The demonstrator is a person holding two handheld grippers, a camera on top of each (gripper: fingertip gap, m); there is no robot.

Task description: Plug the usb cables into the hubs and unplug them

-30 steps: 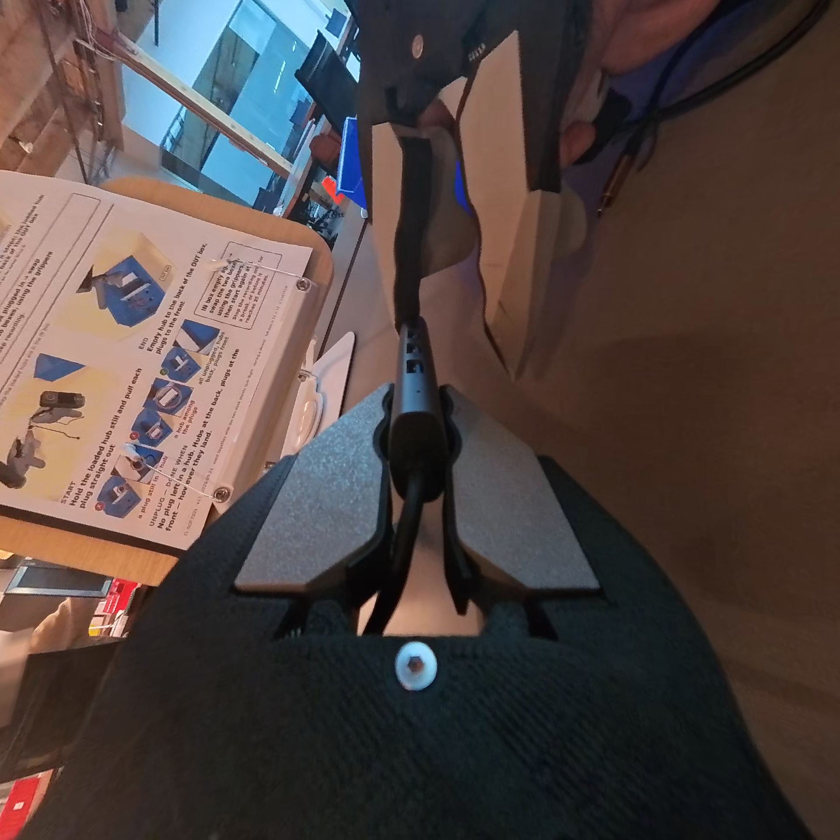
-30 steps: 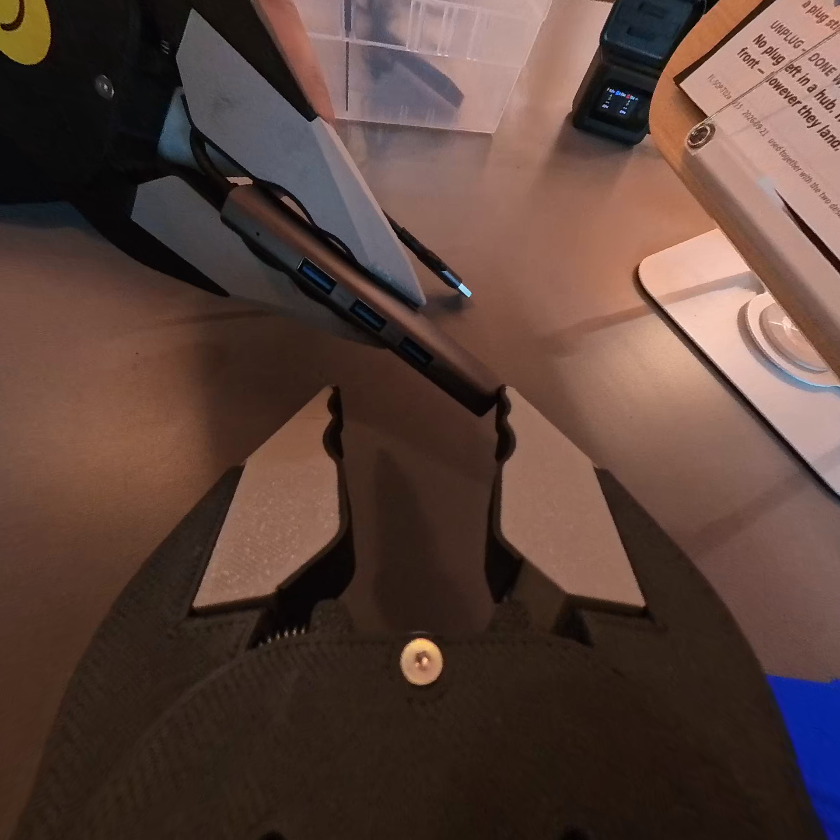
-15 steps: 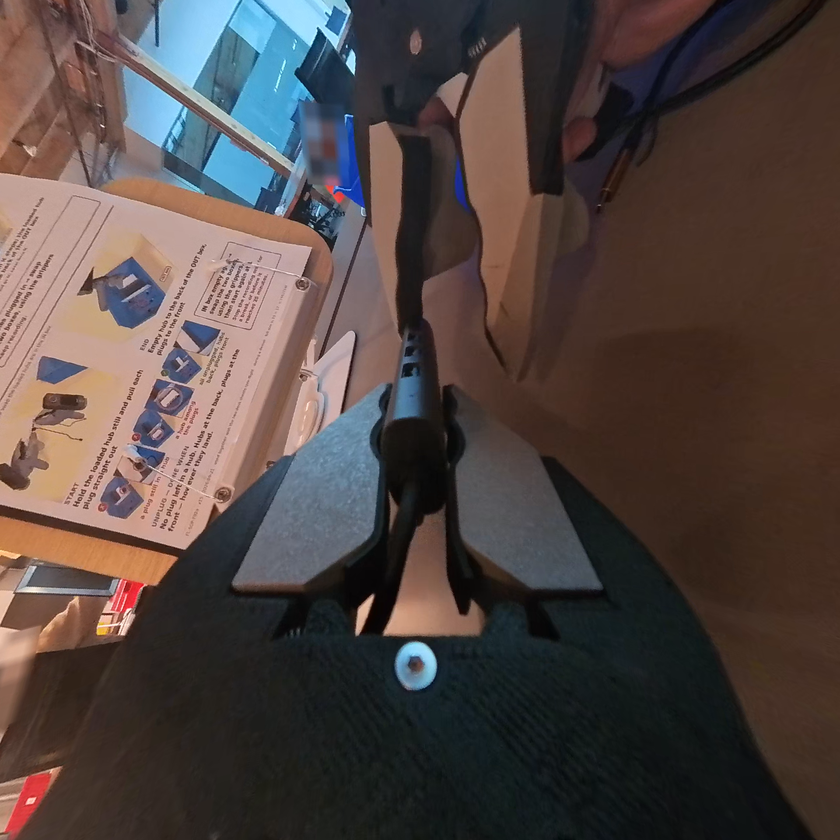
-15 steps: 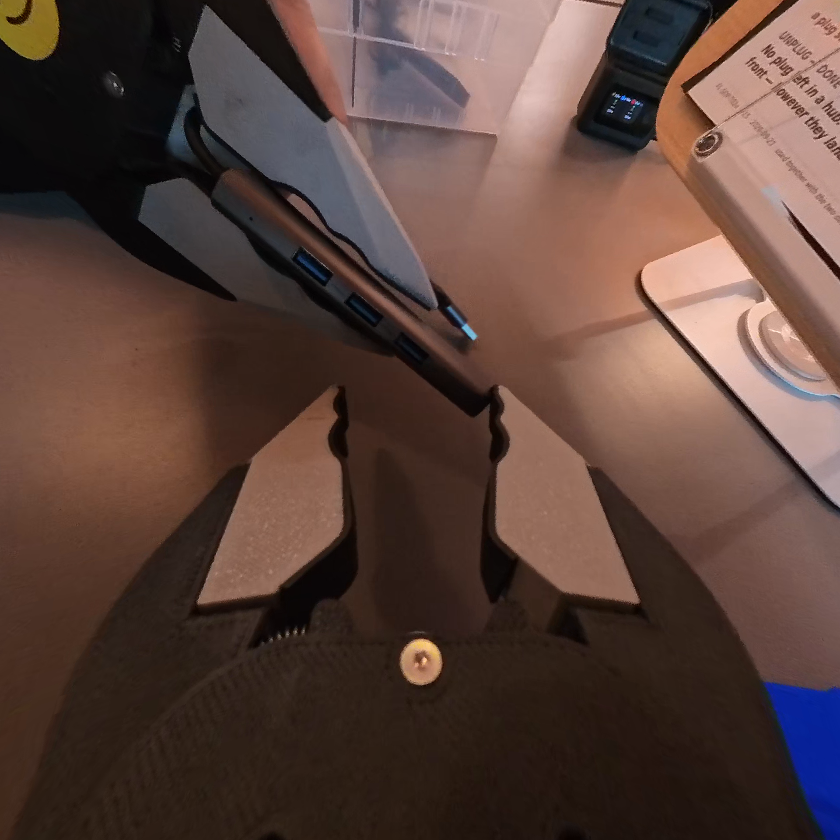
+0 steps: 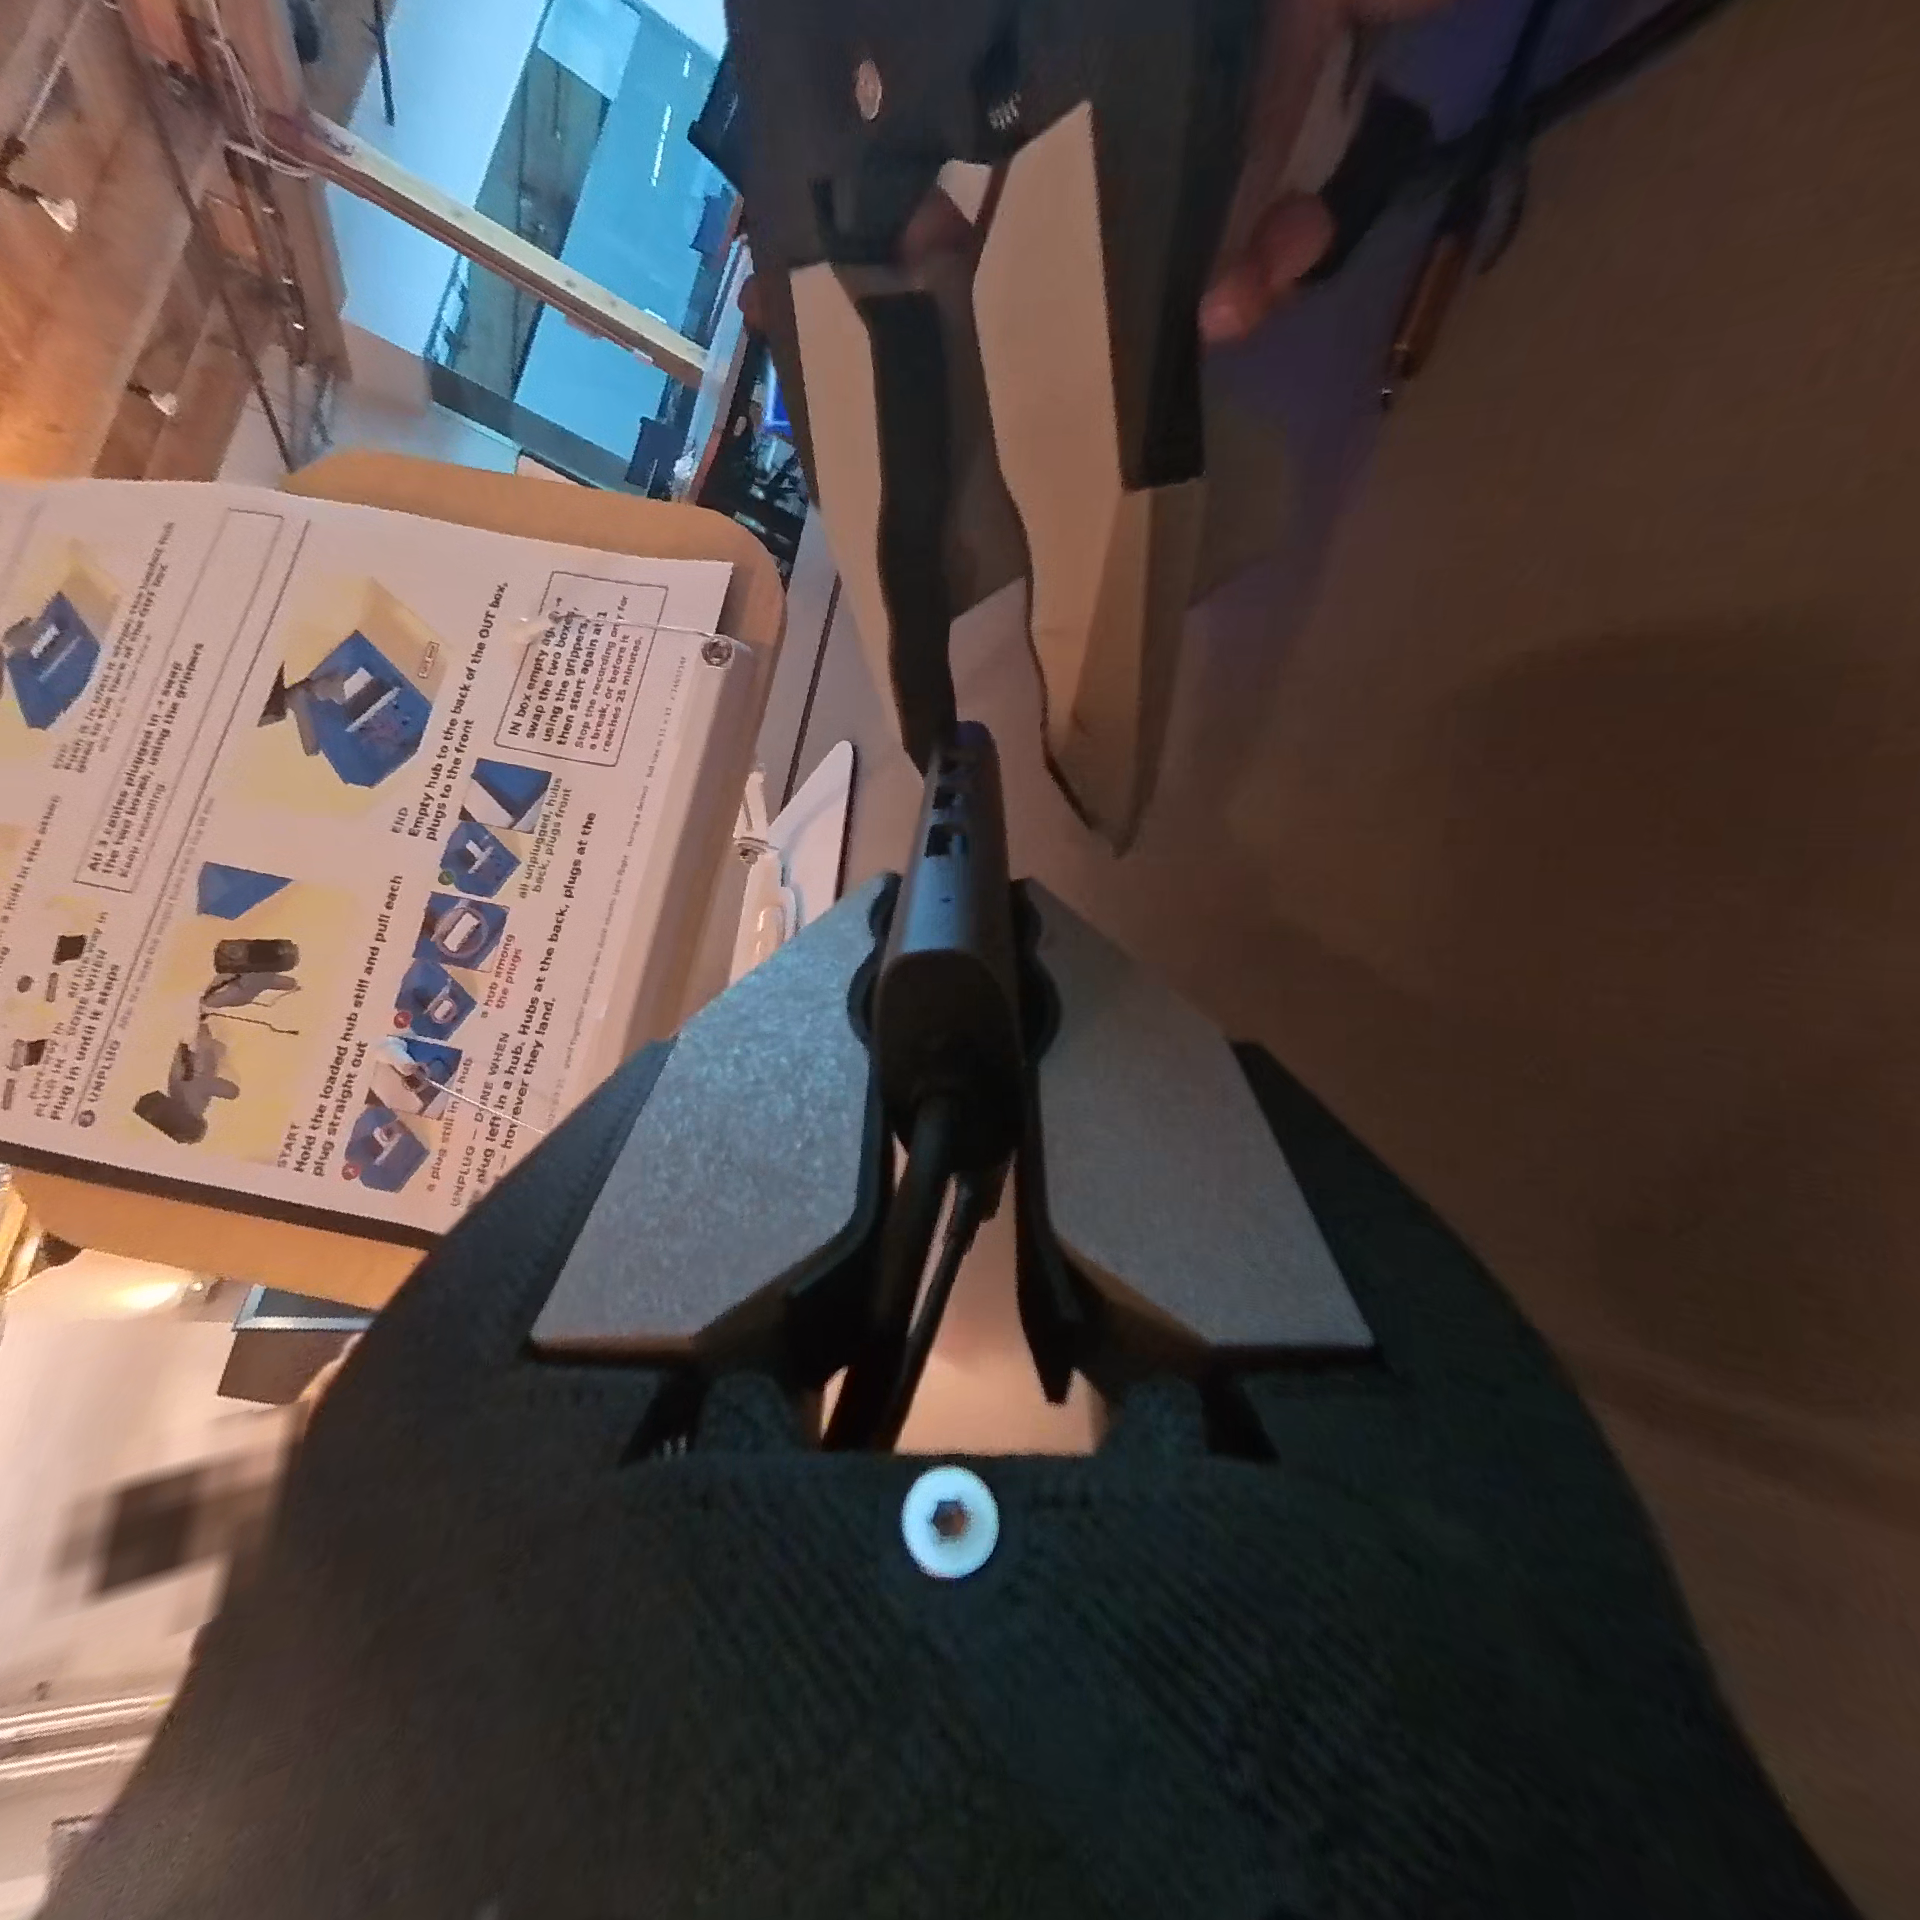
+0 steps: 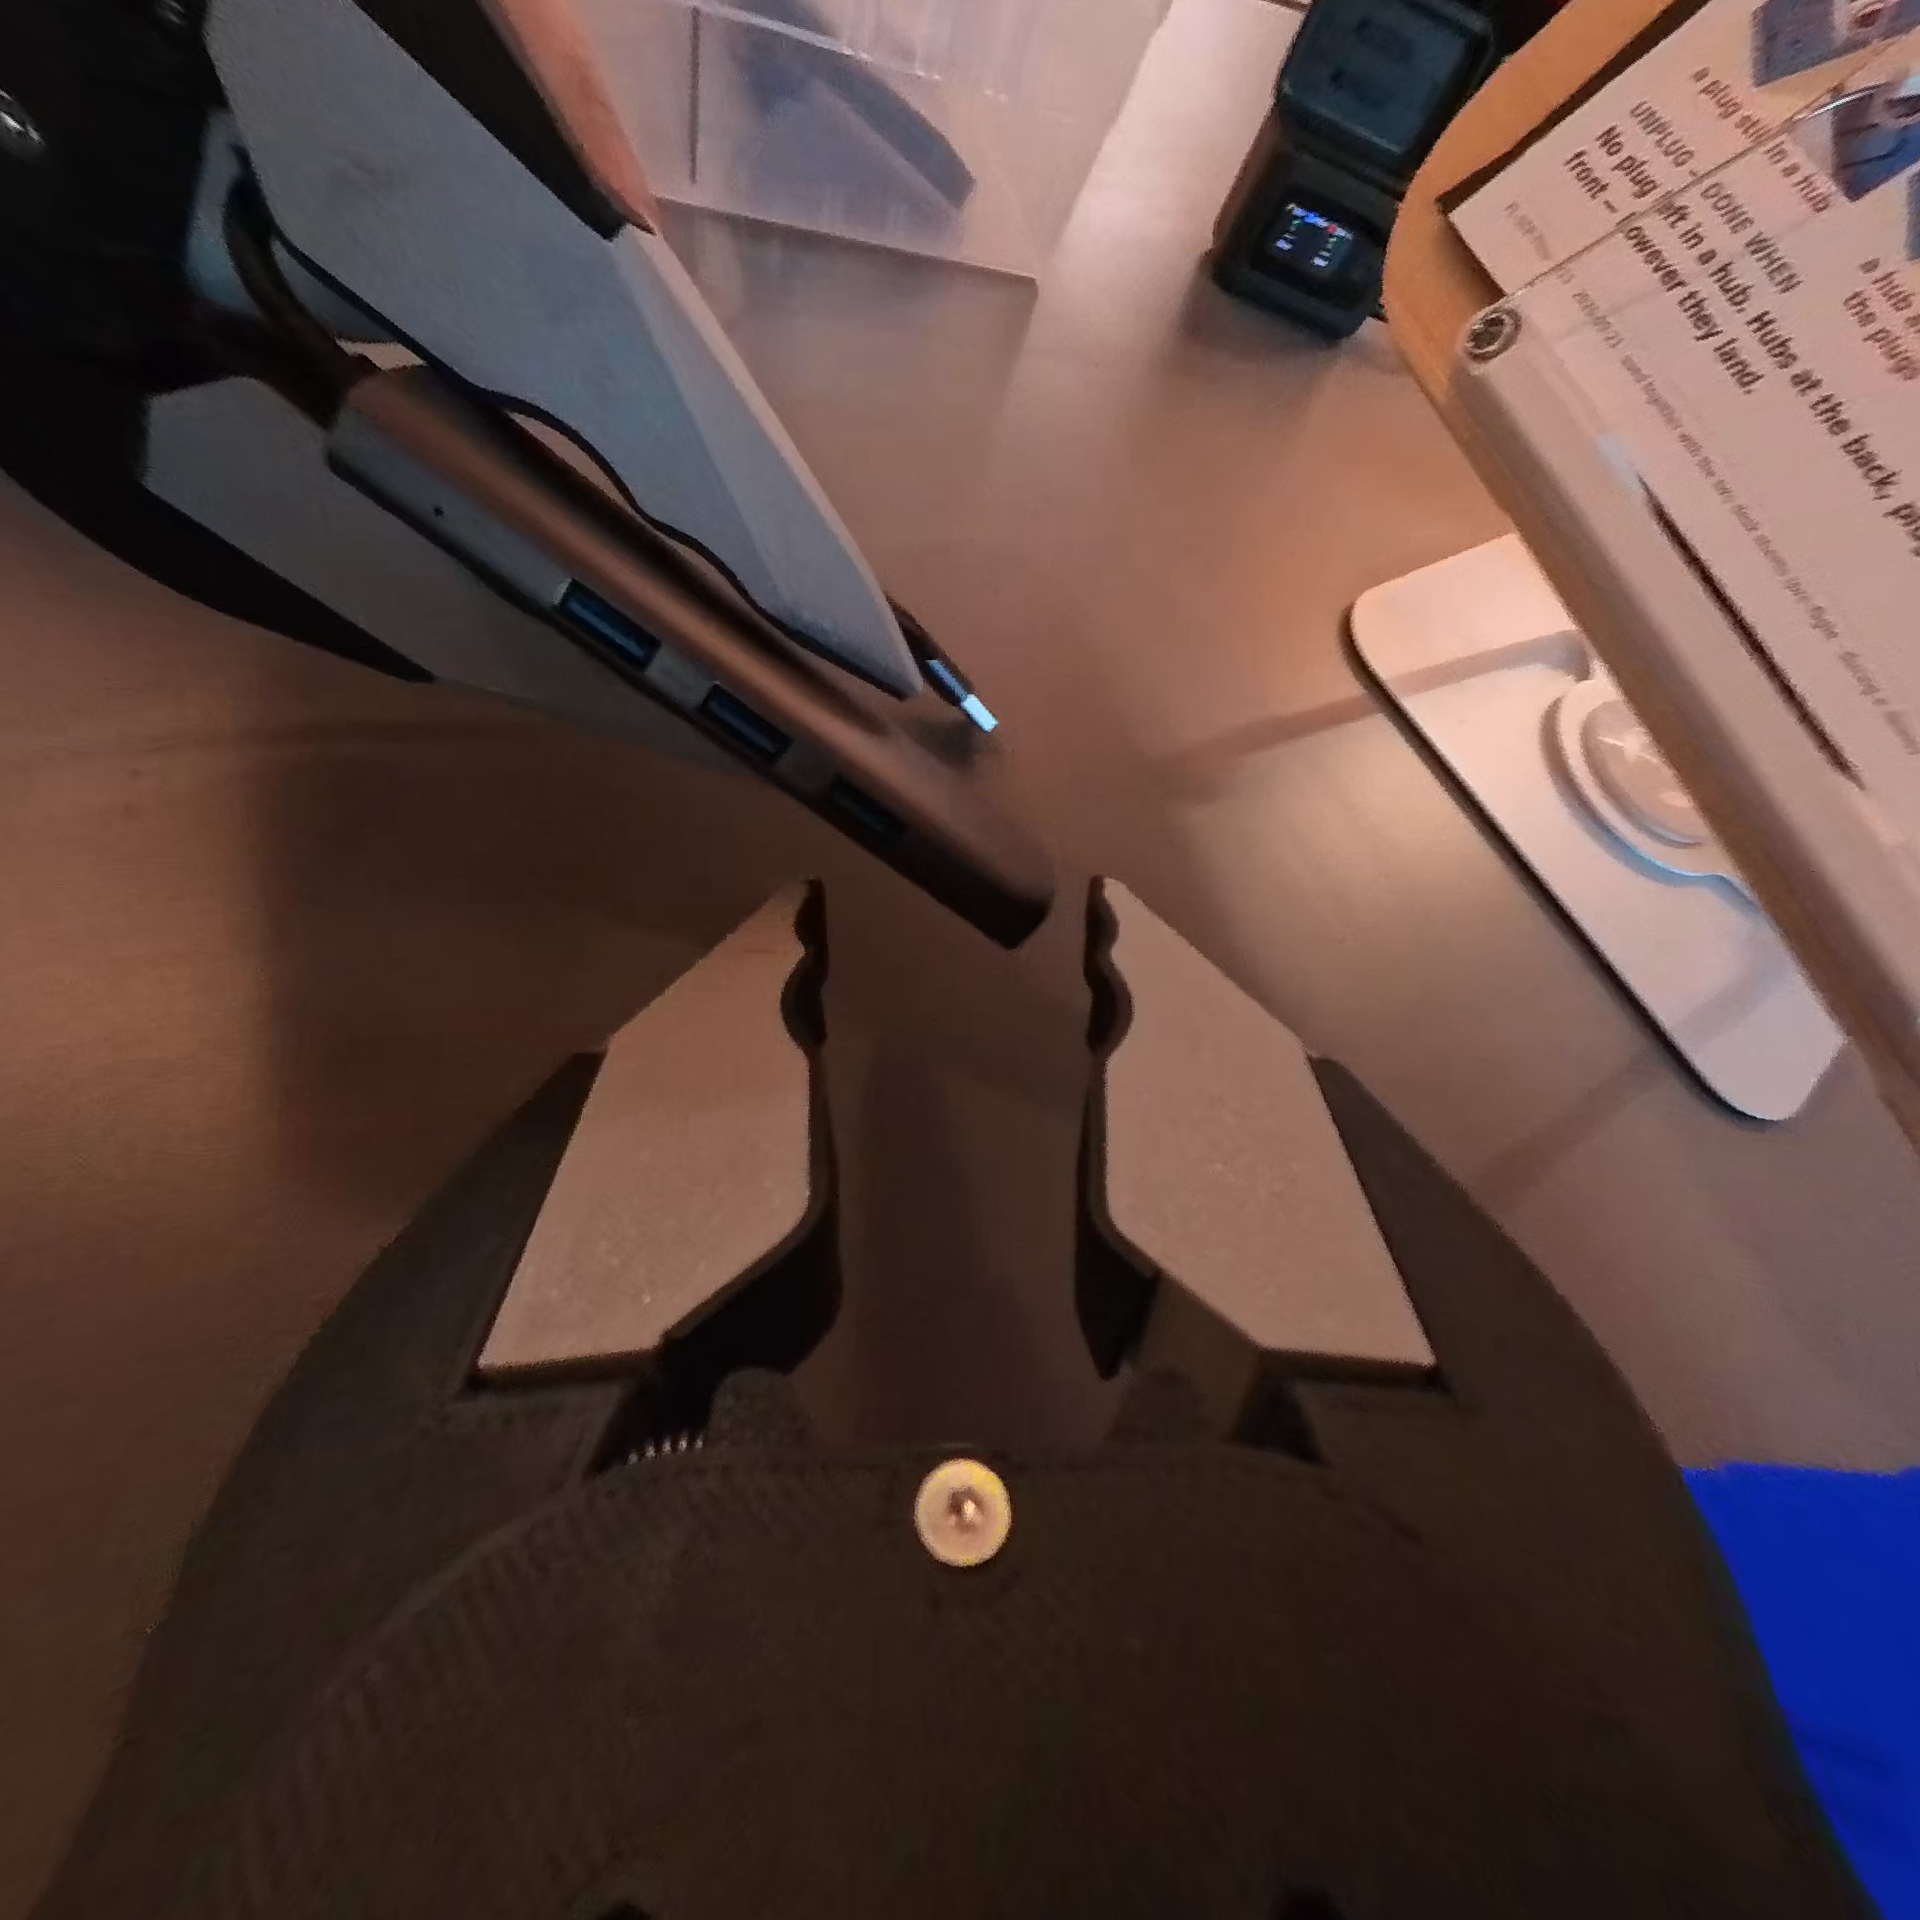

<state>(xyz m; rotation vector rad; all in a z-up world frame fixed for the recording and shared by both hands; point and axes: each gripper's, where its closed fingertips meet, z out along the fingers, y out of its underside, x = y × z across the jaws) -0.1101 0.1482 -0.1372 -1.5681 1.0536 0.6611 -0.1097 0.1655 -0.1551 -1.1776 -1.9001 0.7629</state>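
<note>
My left gripper (image 5: 951, 904) is shut on the near end of a dark grey USB hub (image 5: 951, 831) and holds it above the table. The hub's own black cable (image 5: 914, 1226) runs back between the jaws. In the right wrist view the hub (image 6: 665, 665) slants down from the left gripper's fingers (image 6: 582, 364), showing three blue ports with no plug in them. Its cable plug (image 6: 971, 709) hangs free beside it. My right gripper (image 6: 956, 914) is open, and the hub's far end lies between its fingertips. Its fingers (image 5: 1091, 675) also show in the left wrist view.
An instruction sheet on a wooden board (image 5: 364, 831) stands at the left; it also shows in the right wrist view (image 6: 1714, 343) above a white stand base (image 6: 1538, 831). A clear plastic box (image 6: 852, 135) and a black device with a small screen (image 6: 1320, 208) sit at the back. Something blue (image 6: 1849, 1714) is near right. Only a small space, under 4 cm, lies between the two pairs of fingers. My right gripper's tips are some 20 cm from the white stand base (image 6: 1538, 831).
The hub's far end was touching the right gripper's right fingertip and now lies between the tips. The right jaws have narrowed. The left gripper still holds the hub.
</note>
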